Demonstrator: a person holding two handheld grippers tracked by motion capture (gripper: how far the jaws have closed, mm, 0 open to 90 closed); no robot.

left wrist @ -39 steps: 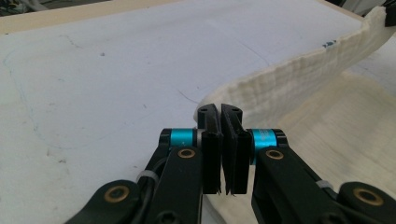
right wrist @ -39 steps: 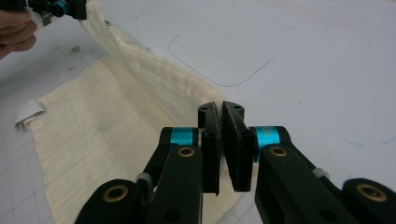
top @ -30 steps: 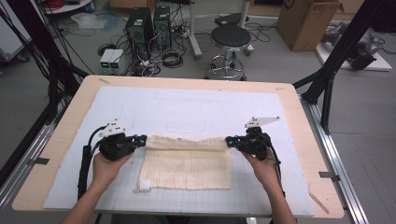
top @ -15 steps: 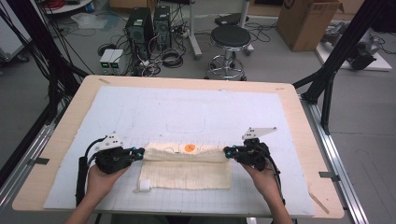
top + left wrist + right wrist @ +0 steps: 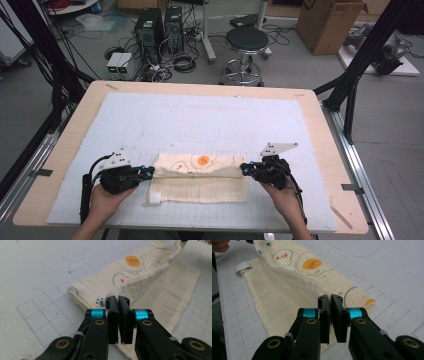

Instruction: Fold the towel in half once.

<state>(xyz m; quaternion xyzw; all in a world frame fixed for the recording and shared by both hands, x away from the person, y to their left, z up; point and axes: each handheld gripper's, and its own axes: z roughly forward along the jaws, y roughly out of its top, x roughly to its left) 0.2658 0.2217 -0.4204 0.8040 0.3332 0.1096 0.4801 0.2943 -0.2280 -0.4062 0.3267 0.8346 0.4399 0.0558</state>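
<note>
Folding step underway: left gripper (image 5: 148,172) & right gripper (image 5: 245,168) each clamped on muslin cloth (image 5: 200,184) edge, near side of table mat (image 5: 210,120). Next probably: lay fold flat w/ edges aligned, then release.

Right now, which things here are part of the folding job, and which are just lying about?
In the job:
cloth
left hand-held gripper, shut on the cloth's edge
right hand-held gripper, shut on the cloth's edge
white mat

Lying about:
stool
cardboard box
computer towers
</note>
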